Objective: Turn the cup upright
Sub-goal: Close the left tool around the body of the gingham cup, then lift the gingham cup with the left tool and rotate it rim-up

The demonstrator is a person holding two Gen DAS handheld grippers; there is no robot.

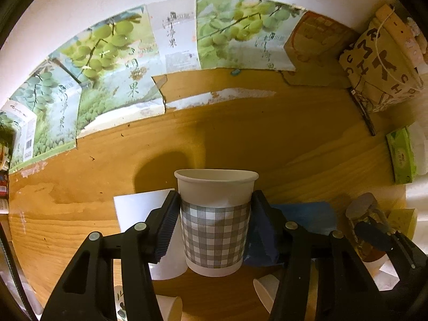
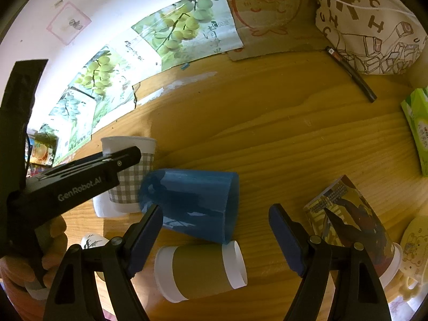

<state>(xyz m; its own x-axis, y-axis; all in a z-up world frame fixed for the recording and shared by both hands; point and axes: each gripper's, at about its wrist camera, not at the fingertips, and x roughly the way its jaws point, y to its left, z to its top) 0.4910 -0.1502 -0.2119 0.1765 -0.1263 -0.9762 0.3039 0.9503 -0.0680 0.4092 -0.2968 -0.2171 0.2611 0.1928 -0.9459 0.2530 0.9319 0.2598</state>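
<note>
My left gripper [image 1: 215, 208] is shut on a white paper cup with a grey checked sleeve [image 1: 215, 222], held upright with its mouth up, just above the wooden table [image 1: 80, 187]. The same cup [image 2: 131, 176] shows in the right wrist view at the left, clamped by the left gripper. My right gripper [image 2: 215, 230] is open and empty, over a blue cup [image 2: 195, 203] lying on its side and a brown-sleeved paper cup [image 2: 200, 270] also on its side.
A printed cup [image 2: 347, 222] stands upside down at the right. A green tissue box [image 2: 417, 131], a black pen [image 2: 350, 72] and a printed bag [image 2: 369, 26] lie at the far right. Grape-print cardboard [image 1: 120, 61] lines the wall. Small cups [image 1: 264, 291] lie near the front.
</note>
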